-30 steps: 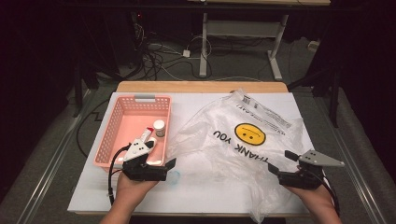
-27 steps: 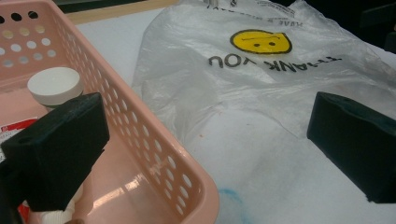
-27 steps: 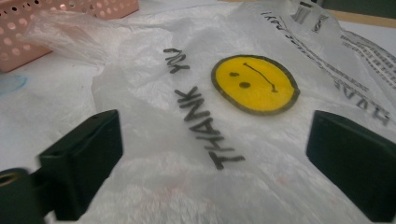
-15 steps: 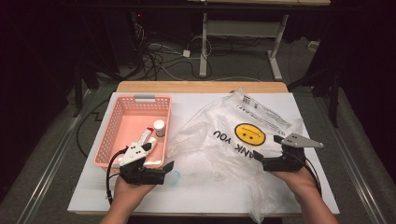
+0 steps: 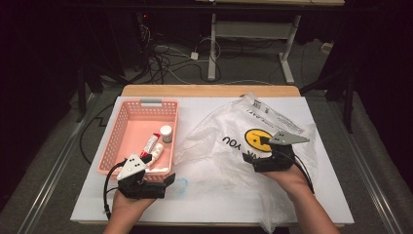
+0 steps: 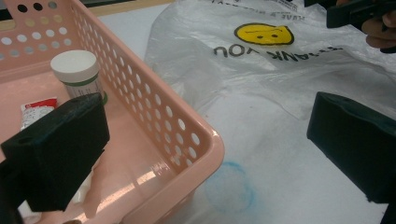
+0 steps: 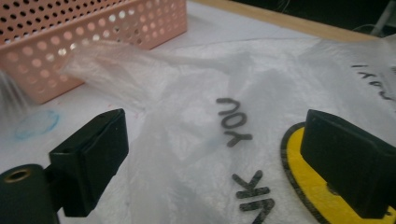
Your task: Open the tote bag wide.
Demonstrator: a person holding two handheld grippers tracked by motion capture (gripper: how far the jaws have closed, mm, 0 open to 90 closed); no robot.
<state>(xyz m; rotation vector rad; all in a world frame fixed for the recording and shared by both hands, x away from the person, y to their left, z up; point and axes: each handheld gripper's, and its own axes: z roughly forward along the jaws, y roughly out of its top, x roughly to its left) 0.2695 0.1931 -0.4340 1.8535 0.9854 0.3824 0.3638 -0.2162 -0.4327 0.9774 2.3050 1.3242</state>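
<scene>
Right gripper [image 5: 260,152] hangs over the plastic bag [image 5: 229,146] mid-table, jaws spread, nothing pinched. Left gripper [image 5: 163,181] jaws spread too, straddling the pink basket's [image 5: 127,127] near-right corner.

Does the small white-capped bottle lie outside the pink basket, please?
No, the bottle stands upright inside the pink basket, beside a tube.

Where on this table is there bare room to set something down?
The white table top between the pink perforated plastic basket and the clear plastic smiley bag is bare, as is the strip beyond them. The basket's near end is crowded with small items.
</scene>
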